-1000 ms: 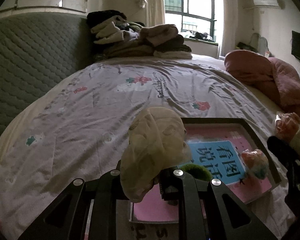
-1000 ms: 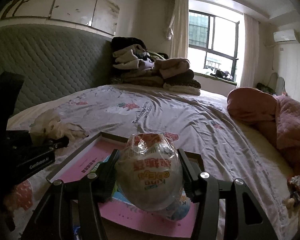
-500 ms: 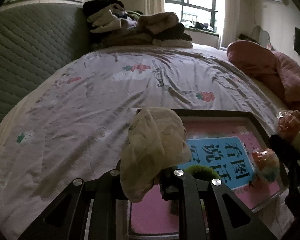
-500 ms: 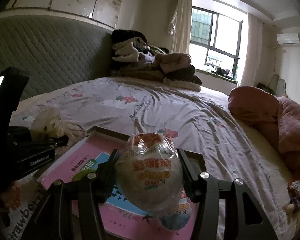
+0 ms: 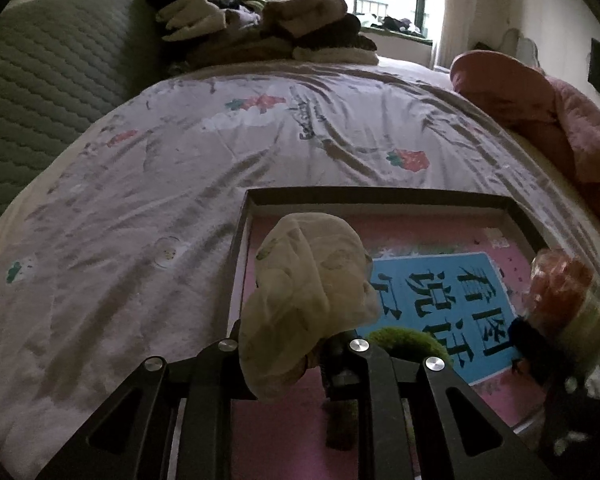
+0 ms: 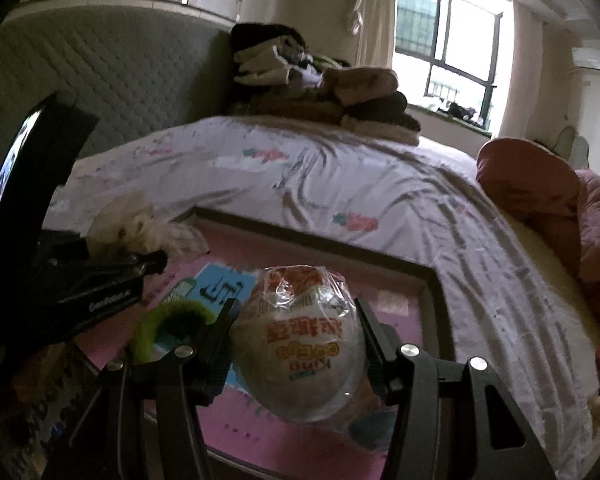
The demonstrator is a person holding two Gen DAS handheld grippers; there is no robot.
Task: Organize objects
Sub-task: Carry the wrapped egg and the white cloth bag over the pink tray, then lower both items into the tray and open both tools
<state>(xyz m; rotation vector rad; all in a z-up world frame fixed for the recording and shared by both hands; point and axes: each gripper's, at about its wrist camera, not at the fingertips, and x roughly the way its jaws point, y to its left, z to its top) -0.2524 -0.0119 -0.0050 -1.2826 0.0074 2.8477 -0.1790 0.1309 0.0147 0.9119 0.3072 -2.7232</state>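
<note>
Both grippers have dropped closer over the dark-rimmed pink tray: left gripper pinching the crumpled cream cloth, right gripper clamping the plastic-wrapped toy egg, neither placed yet, I reckon.

A shallow tray lies on the bed, near its front edge. In the tray lie a booklet and, nearer the front, a hair tie. A pile of folded clothes sits at the far edge of the bed against the headboard. A quilt lies bunched along the bed's right edge.
</note>
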